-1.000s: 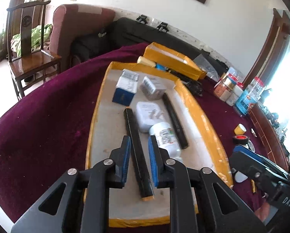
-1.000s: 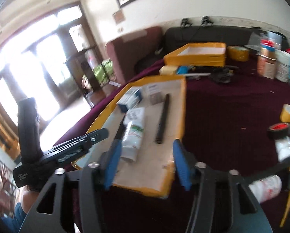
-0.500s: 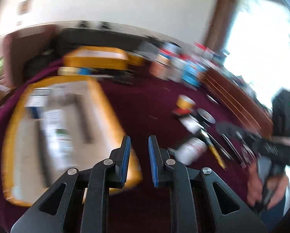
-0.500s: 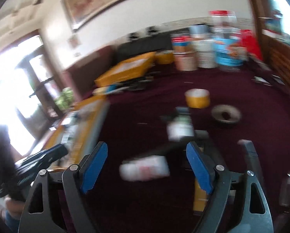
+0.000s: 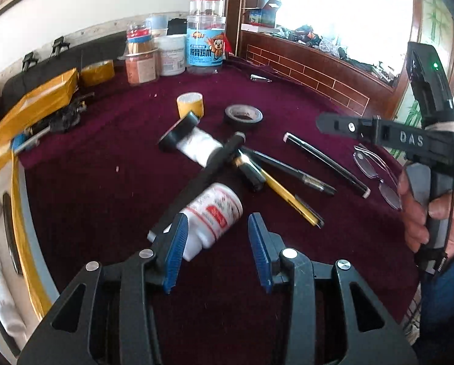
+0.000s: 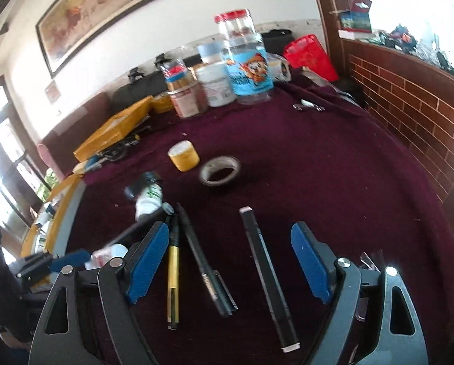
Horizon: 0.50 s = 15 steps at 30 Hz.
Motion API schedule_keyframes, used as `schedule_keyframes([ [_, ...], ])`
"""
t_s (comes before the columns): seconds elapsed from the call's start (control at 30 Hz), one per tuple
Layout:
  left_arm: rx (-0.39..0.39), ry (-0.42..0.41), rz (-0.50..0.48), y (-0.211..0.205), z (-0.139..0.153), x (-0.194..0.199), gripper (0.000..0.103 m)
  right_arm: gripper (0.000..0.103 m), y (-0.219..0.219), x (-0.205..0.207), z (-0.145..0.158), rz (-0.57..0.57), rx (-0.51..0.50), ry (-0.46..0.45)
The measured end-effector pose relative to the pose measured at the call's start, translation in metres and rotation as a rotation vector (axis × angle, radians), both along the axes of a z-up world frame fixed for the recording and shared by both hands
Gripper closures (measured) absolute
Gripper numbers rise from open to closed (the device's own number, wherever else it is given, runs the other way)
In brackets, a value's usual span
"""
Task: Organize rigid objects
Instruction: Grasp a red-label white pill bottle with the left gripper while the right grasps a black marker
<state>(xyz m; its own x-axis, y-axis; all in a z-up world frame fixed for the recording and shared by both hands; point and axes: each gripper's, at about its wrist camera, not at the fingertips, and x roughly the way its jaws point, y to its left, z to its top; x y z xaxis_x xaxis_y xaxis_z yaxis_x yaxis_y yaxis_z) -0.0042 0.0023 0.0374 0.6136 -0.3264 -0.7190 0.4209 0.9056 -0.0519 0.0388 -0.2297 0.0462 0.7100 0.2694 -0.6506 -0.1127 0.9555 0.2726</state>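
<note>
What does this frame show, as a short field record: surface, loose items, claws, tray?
surface: maroon cloth
loose items: white bottle lying under a black stick; yellow pen; black bar; yellow tape roll; black tape roll; glasses
left claw: jaws opening, empty, near the white bottle
right claw: jaws closing, nothing gripped, above the black bar
tray: yellow-edged tray at left edge

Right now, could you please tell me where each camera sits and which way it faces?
Left wrist: on the left gripper, angled down at a white bottle and pens on the cloth; the right hand shows.
Right wrist: on the right gripper, looking down over a black stick; only its fingers show.
Shared: the black tape roll, the yellow roll, the jars.
</note>
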Motion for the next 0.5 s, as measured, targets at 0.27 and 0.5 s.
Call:
schedule_keyframes([
  [0.27, 0.059, 0.022, -0.029, -0.020, -0.018, 0.016, 0.065, 0.071, -0.018, 0.010, -0.024, -0.048, -0.038, 0.119],
  [0.5, 0.059, 0.048, -0.053, -0.031, -0.019, 0.009, 0.065, 0.072, -0.008, 0.013, -0.038, -0.022, -0.133, 0.162],
])
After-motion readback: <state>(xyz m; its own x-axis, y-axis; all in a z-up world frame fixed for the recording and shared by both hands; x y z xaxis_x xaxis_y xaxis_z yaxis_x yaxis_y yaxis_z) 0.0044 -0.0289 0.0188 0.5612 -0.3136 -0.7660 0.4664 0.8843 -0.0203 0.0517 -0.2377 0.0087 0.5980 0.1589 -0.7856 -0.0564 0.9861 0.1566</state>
